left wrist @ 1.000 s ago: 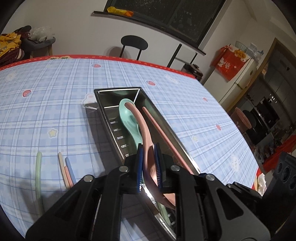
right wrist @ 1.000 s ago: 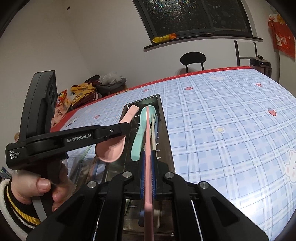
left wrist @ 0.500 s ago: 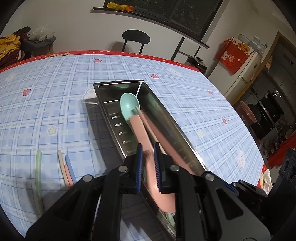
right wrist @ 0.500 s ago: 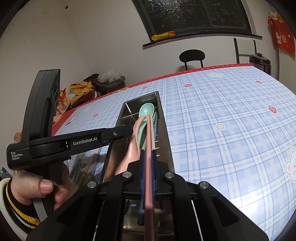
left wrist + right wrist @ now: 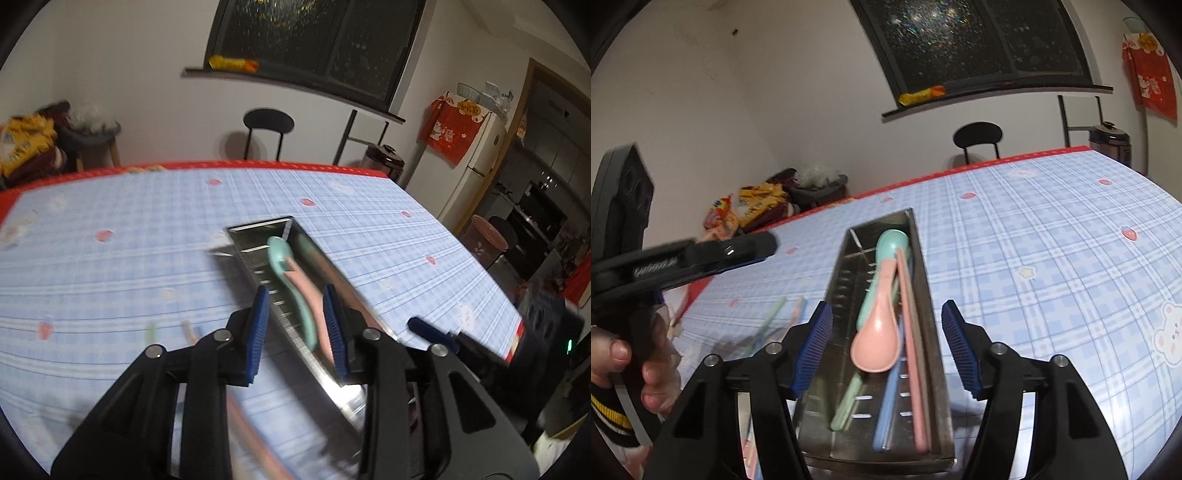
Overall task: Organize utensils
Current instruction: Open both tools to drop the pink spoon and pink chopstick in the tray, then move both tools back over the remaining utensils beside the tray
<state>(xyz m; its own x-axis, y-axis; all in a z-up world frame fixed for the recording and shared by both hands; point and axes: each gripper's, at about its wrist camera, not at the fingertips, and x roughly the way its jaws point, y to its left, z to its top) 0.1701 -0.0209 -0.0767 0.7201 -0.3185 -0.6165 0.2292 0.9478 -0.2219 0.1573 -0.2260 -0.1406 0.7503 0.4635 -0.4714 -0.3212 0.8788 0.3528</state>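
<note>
Right wrist view gives me the clearest look: my right gripper (image 5: 886,343) has just been opening and its blue pads now stand wide apart on either side of the steel utensil tray (image 5: 929,306), touching nothing. Inside the tray the pink spoon (image 5: 877,341) lies bowl toward me on top of the mint spoon (image 5: 892,242), whose bowl sits at the far end. Along the tray's right side lie the pink chopsticks (image 5: 914,354), with a blue chopstick (image 5: 888,402) and a green chopstick (image 5: 847,402) lower down near the close end. The tray rests on the blue checked tablecloth (image 5: 1052,266), and more chopsticks (image 5: 788,314) lie on the cloth just left of it — blurred, so I cannot count them. At the left edge a hand (image 5: 631,362) in a striped cuff holds the other tool. From the left wrist view, which is smeared by motion, my left gripper (image 5: 297,330) has also just been opening; its jaws are parted above the tray's near half with the spoons seen between them further off, and the pads press on nothing. A black chair (image 5: 268,123) stands beyond the table's far edge.
</note>
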